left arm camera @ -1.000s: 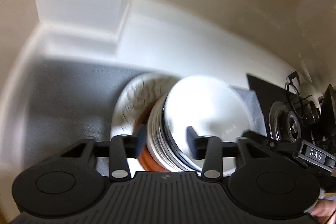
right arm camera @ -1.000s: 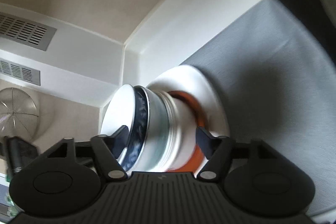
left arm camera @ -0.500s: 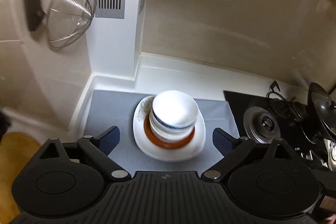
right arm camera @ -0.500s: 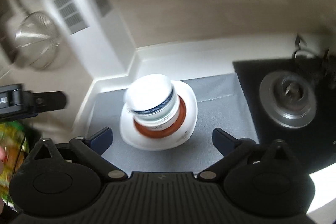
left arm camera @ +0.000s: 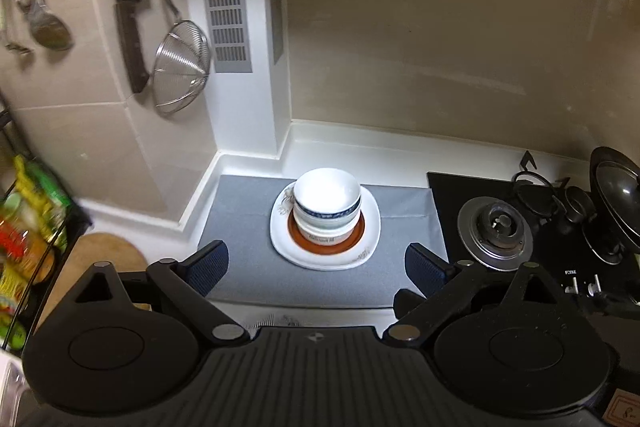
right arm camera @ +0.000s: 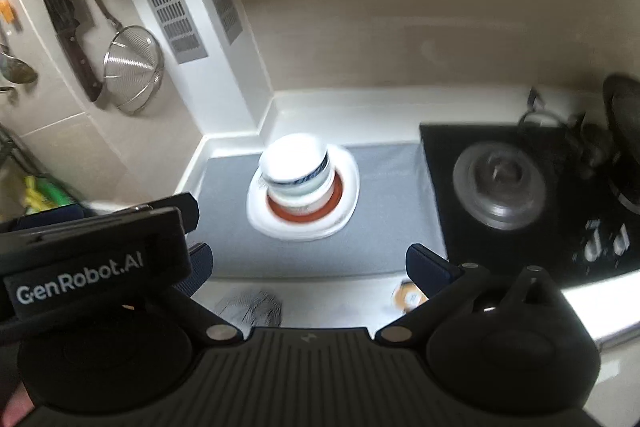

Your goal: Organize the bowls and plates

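A stack of bowls (left arm camera: 326,201), the top one white with a blue band, stands on an orange plate (left arm camera: 326,245) on a white squarish plate (left arm camera: 370,227), all on a grey mat (left arm camera: 240,211). The same stack (right arm camera: 298,173) shows blurred in the right wrist view. My left gripper (left arm camera: 316,265) is open and empty, well back from the stack and above the mat's front edge. My right gripper (right arm camera: 308,267) is open and empty, also back from the stack. The left gripper's body (right arm camera: 92,259) shows at the left of the right wrist view.
A gas hob (left arm camera: 496,233) with a pot lid (left arm camera: 616,195) lies right of the mat. A strainer (left arm camera: 182,69), a knife and ladles hang on the left wall. A rack of packets (left arm camera: 28,227) and a wooden board (left arm camera: 104,255) are at left.
Both grippers have opened, let go of the bowl stack and pulled back and up from it. The stack now stands alone on the plates.
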Motion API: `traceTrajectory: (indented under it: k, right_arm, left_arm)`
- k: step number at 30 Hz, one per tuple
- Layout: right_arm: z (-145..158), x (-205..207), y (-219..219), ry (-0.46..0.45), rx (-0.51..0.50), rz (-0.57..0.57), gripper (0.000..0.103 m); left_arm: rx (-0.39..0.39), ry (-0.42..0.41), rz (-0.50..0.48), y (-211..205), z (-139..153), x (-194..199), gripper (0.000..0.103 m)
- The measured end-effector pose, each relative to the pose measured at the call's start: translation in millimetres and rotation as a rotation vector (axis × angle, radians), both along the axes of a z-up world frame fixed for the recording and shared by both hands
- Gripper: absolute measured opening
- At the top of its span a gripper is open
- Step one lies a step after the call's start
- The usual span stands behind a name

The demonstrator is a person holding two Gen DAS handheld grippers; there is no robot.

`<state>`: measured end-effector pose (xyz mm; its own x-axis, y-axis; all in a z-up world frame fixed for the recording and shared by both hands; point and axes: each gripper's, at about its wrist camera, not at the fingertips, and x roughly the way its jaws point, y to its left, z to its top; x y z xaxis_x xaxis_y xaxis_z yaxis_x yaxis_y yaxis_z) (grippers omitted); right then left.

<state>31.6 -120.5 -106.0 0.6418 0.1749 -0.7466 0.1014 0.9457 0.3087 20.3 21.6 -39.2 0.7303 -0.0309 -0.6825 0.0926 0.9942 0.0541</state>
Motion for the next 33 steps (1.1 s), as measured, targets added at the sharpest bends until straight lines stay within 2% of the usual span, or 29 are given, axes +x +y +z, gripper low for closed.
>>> traceTrajectory:
  k: [12, 33]
  right_arm:
    - [-2, -51, -10, 0.001, 0.027, 0.060, 0.102]
    - [-7, -89, -28, -0.013, 0.038, 0.061, 0.103]
  left_arm:
    - [0.052, 0.016, 0.058, -16, 4, -56, 0.096]
    - [0.090, 0.014, 0.060, -32, 2, -90, 0.096]
